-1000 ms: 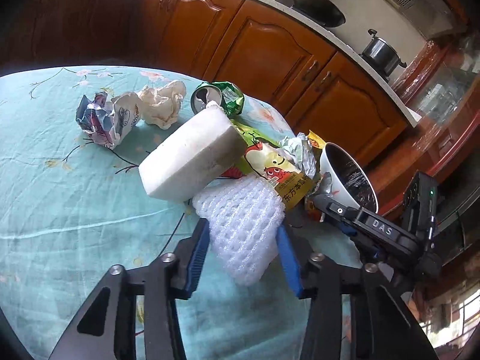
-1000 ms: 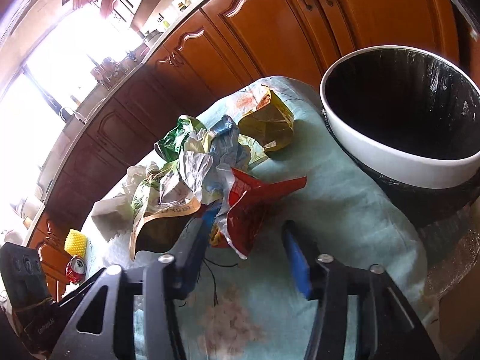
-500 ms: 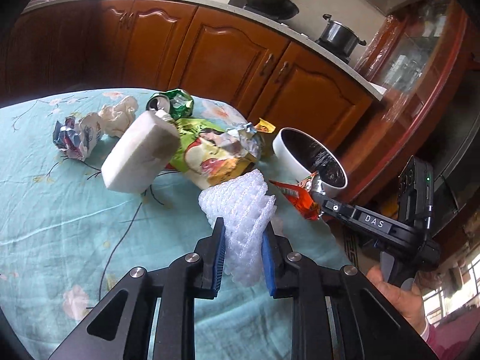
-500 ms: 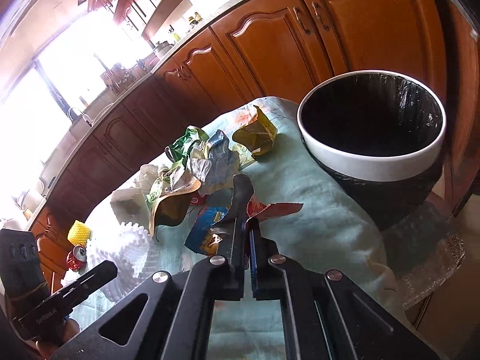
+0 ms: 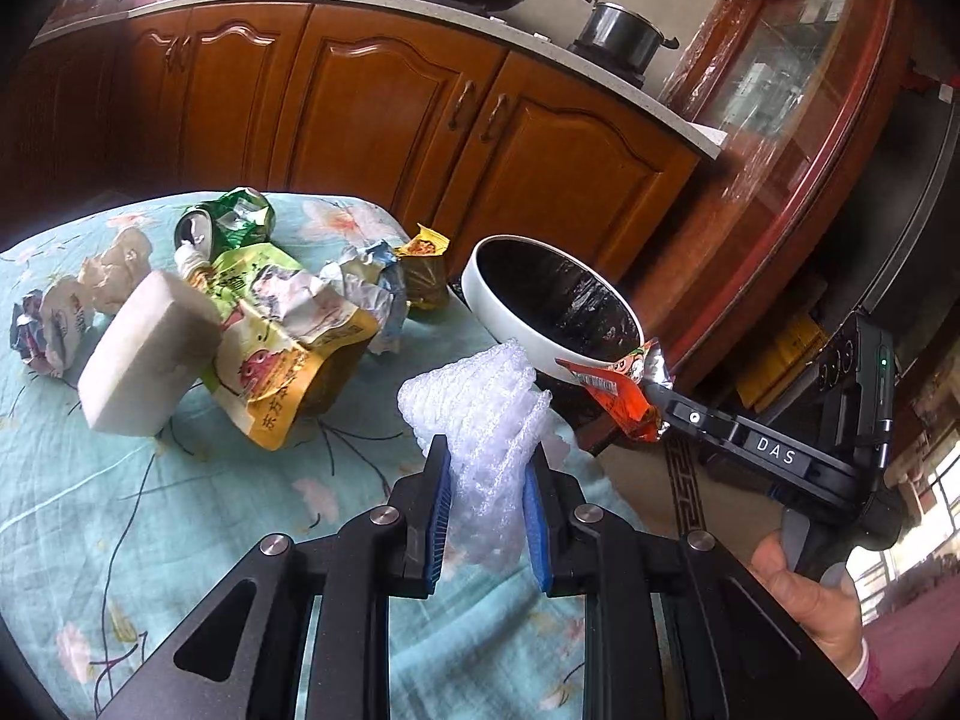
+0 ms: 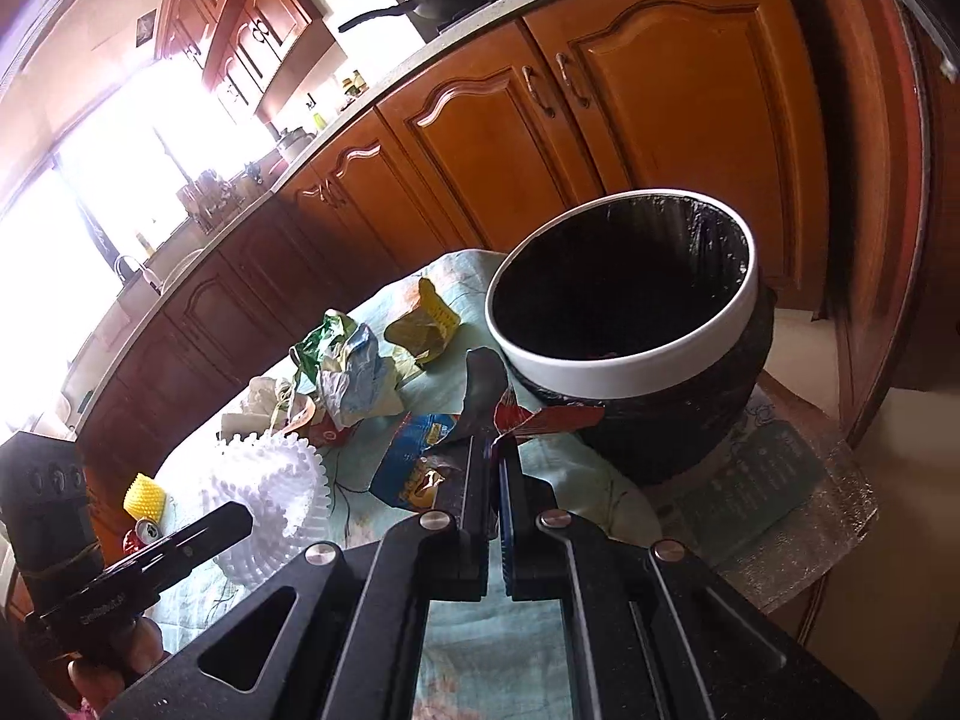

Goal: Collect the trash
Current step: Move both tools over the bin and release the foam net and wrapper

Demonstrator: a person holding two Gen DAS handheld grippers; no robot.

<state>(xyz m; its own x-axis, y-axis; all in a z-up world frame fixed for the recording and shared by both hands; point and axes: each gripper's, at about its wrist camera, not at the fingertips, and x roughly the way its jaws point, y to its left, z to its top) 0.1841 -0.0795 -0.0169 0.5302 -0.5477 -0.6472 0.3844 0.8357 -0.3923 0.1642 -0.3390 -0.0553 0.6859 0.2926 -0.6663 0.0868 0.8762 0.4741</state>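
Two tools: the left tool (image 5: 487, 501) pinches one white foam net (image 5: 480, 414), the right tool (image 6: 493, 483) one red wrapper (image 6: 540, 417). One bin (image 6: 624, 360) sits at the pile's three o'clock, by the teal floral tabletop (image 5: 120, 480) and wooden cabinets (image 5: 372, 108).

Both grippers are matte black, with blue ribbed pads (image 5: 440, 510) and round silver screws (image 5: 384, 515) on the finger links. The right gripper (image 5: 654, 387) is lettered "DAS" in white; a pink sleeve (image 5: 864, 669) shows at five o'clock.

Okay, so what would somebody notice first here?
Probably the white foam net squeezed in the left claw, held above the table. Next, the red wrapper pinched in the right claw beside the black-lined bin, and the wrappers on the tablecloth.
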